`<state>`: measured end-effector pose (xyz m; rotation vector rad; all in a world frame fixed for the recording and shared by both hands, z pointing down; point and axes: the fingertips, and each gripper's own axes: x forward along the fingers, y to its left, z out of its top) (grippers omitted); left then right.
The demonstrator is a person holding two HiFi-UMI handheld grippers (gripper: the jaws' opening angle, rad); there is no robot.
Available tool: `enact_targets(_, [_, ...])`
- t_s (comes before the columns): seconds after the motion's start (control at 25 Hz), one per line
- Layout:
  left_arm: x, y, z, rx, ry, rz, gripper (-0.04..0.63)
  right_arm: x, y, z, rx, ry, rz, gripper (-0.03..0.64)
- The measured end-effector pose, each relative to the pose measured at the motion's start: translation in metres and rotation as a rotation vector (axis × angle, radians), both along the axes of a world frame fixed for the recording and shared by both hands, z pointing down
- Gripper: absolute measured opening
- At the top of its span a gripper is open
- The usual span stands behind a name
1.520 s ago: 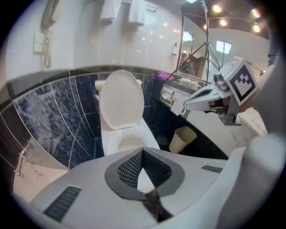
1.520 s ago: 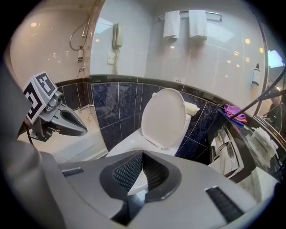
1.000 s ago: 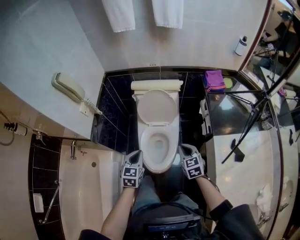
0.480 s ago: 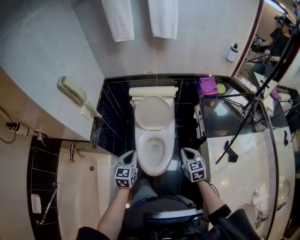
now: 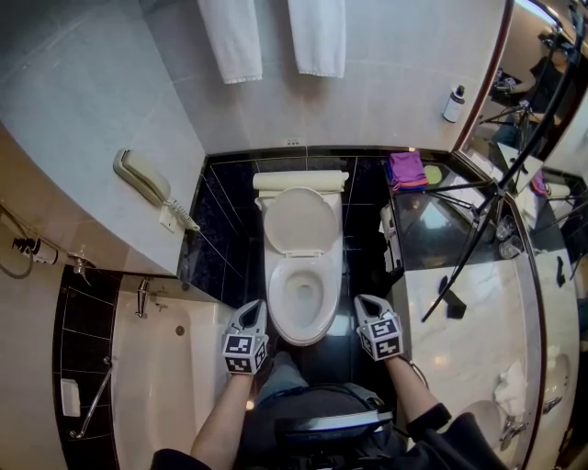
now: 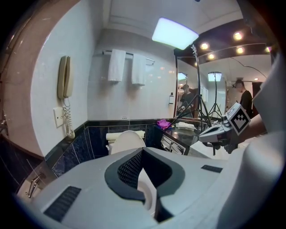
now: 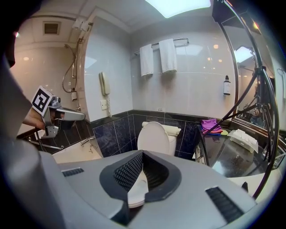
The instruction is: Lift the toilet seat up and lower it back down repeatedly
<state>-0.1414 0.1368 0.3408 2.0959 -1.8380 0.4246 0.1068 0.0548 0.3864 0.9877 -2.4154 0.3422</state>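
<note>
The white toilet point(image 5: 301, 275) stands against the dark tiled wall. Its lid point(image 5: 296, 220) is raised against the tank, and the bowl point(image 5: 303, 296) lies uncovered below it. My left gripper point(image 5: 252, 310) hovers just left of the bowl's front and my right gripper point(image 5: 367, 302) just right of it; neither touches the toilet. Both are shut with nothing between the pads. In the left gripper view the shut left gripper point(image 6: 142, 153) points past the upright lid point(image 6: 126, 141). The right gripper view has the right gripper point(image 7: 142, 155) aimed at the lid point(image 7: 154, 136).
A bathtub point(image 5: 175, 386) lies to the left, with a wall phone point(image 5: 147, 179) above it. Two towels point(image 5: 230, 27) hang behind the toilet. To the right, a counter point(image 5: 459, 275) carries a purple cloth point(image 5: 406, 168), and a tripod point(image 5: 487, 229) leans across it.
Both grippers have drawn back a little from the bowl's front rim, the left one also shifting outward. The lid has stayed upright.
</note>
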Motion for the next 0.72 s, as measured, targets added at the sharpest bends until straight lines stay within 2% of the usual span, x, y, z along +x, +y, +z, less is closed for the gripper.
enact_targets(0.28, [-0.001,-0.002,0.001,0.007,-0.022,0.003,0.0,-0.005,0.001,0.0,-0.012,-0.004,-0.005,0.02])
enact_targets(0.48, [-0.001,-0.008,0.004,0.017,-0.056,0.026,0.0,-0.004,-0.005,0.024,-0.053,0.007,0.037,0.023])
enact_targets(0.52, [-0.002,-0.01,0.005,0.017,-0.061,0.03,0.0,-0.004,-0.006,0.031,-0.074,0.003,0.051,0.031])
enact_targets(0.72, [-0.006,-0.025,0.028,-0.004,-0.077,0.056,0.0,-0.003,-0.02,0.083,-0.203,-0.03,0.144,0.166])
